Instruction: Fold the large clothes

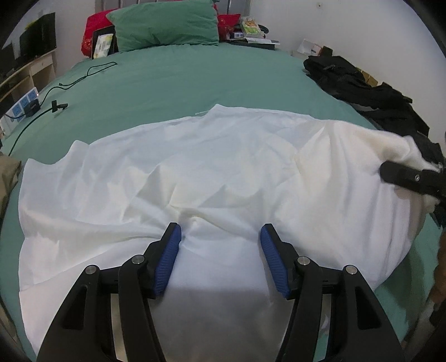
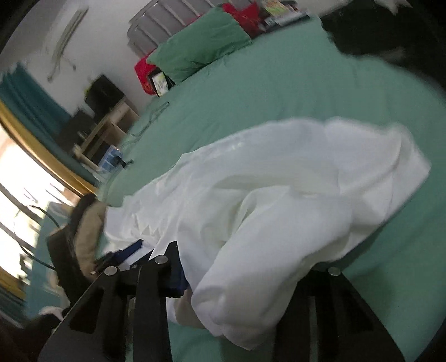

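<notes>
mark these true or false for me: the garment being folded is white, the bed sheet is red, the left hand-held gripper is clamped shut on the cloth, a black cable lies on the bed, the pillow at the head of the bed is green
1. The garment is white. True: the white garment lies spread on the bed.
2. The bed sheet is red. False: the bed sheet is green.
3. The left hand-held gripper is clamped shut. False: the left hand-held gripper stands open over the cloth.
4. A black cable lies on the bed. True: the black cable runs along the far left side.
5. The pillow is green. True: the green pillow.
</notes>
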Demonstrator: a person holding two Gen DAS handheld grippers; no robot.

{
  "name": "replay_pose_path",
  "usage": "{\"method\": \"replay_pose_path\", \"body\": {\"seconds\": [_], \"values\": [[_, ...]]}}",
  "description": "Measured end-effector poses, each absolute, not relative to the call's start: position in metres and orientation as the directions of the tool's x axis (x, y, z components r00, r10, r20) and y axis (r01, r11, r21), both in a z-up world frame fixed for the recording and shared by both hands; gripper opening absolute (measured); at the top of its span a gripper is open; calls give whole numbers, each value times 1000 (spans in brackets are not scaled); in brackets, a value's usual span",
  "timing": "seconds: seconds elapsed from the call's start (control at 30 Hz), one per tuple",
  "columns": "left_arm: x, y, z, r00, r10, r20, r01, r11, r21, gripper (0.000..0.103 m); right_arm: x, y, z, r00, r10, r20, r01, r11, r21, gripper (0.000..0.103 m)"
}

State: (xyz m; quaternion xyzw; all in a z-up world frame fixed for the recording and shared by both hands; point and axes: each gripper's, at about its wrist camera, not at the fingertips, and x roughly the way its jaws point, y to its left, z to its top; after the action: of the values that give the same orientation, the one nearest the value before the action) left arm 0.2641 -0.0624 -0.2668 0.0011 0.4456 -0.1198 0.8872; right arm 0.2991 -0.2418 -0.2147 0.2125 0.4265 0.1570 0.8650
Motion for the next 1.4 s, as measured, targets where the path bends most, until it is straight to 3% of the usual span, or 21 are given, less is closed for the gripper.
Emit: {"method": "replay_pose_path", "body": {"seconds": [0.23, 0.4, 0.6, 0.83, 0.97, 1.03, 1.07, 1.13, 1.23, 1.4], "values": [[258, -27, -247, 573, -316, -756, 202, 949, -243, 62, 306, -198, -175, 602, 287, -745, -150, 957, 248, 37], [248, 23, -211, 640, -291, -711, 126, 953, -277, 62, 302, -169, -159, 610, 220, -762, -193, 973, 126, 37], [248, 104, -180, 696, -131, -706, -19, 980, -200, 62, 303, -117, -156, 596, 199, -778, -265, 963, 44, 37], [261, 180, -159, 685, -196, -702, -73, 940, -334, 62, 303, -43, -173, 534, 175, -827, -376, 926, -47, 41], [265, 183, -150, 682, -154, -715, 8, 979, -202, 62, 293, -5, -180, 462, 233, -856, -494, 869, -30, 44], [269, 183, -153, 670, -112, -734, 33, 992, -122, 62, 285, 18, -182, 444, 255, -859, -559, 828, -43, 55], [269, 185, -155, 664, -102, -741, 21, 993, -117, 62, 281, 26, -183, 430, 280, -859, -581, 813, -26, 64], [271, 193, -160, 646, -129, -753, 10, 987, -161, 62, 276, 39, -184, 377, 366, -851, -612, 788, 68, 70], [274, 206, -167, 617, -159, -771, -19, 976, -216, 62, 267, 56, -184, 320, 446, -836, -655, 741, 145, 74], [274, 212, -173, 606, -164, -778, -45, 970, -240, 62, 242, 70, -179, 284, 501, -817, -727, 668, 157, 77]]}}
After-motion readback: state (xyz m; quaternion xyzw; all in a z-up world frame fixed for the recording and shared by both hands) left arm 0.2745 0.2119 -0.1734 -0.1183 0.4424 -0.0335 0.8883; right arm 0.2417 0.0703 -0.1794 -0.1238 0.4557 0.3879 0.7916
